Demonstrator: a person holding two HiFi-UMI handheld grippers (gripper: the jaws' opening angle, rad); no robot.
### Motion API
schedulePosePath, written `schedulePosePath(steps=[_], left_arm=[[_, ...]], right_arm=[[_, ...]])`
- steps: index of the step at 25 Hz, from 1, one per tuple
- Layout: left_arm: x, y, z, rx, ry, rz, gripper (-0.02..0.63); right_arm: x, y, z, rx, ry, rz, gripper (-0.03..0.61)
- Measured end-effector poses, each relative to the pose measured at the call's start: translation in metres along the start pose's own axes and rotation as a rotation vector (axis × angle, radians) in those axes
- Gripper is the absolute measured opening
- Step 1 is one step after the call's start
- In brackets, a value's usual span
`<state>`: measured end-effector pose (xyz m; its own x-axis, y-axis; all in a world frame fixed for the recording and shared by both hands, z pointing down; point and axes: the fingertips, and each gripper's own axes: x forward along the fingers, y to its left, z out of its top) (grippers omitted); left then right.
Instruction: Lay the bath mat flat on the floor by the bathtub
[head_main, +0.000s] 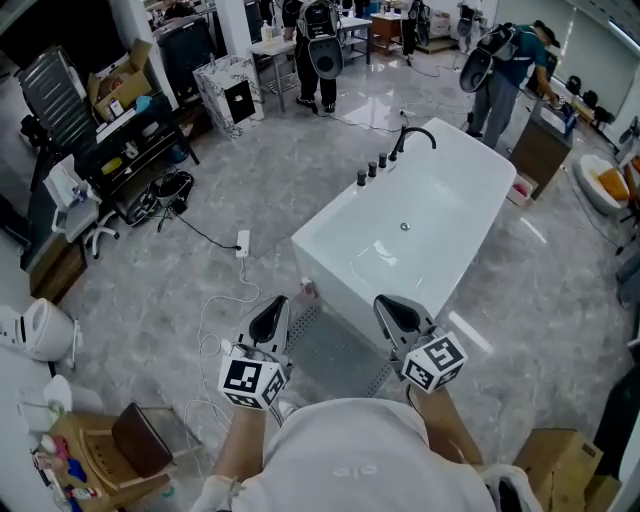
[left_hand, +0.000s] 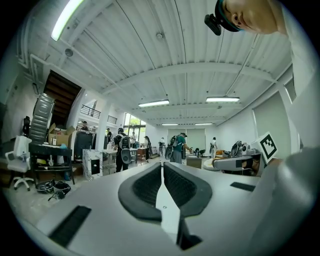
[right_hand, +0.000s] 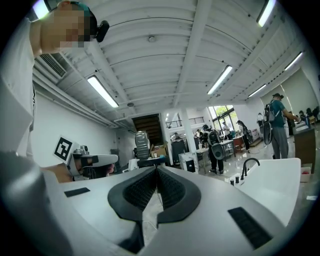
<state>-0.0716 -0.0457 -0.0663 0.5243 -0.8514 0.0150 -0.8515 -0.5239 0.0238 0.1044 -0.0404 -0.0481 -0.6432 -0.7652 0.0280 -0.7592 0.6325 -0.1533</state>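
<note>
The grey bath mat (head_main: 335, 352) seems already laid flat on the floor (head_main: 250, 180) just beside the bathtub (head_main: 420, 215); left gripper (head_main: 272, 312) and right gripper (head_main: 392, 308) hang above it, fingers closed on nothing; next probably only smoothing any wrinkle.

Head view: overhead, steeply downward. Gripper views: level, along jaws. Head and right gripper view share glossy white rectangular bathtub (head_main: 440, 190).
</note>
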Motion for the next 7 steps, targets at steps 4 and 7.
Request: schedulePosePath(steps=[4, 7], left_arm=[[-0.0023, -0.004, -0.0051, -0.002, 0.008, 0.013, 0.017], [-0.0041, -0.0064, -0.0054, -0.014, 0.011, 0.024, 0.017]], right_arm=[[-0.0058, -0.001, -0.0029, 0.004, -0.002, 0.001, 0.026], [-0.0098, -0.003, -0.0028, 0.011, 0.001, 0.0, 0.026]])
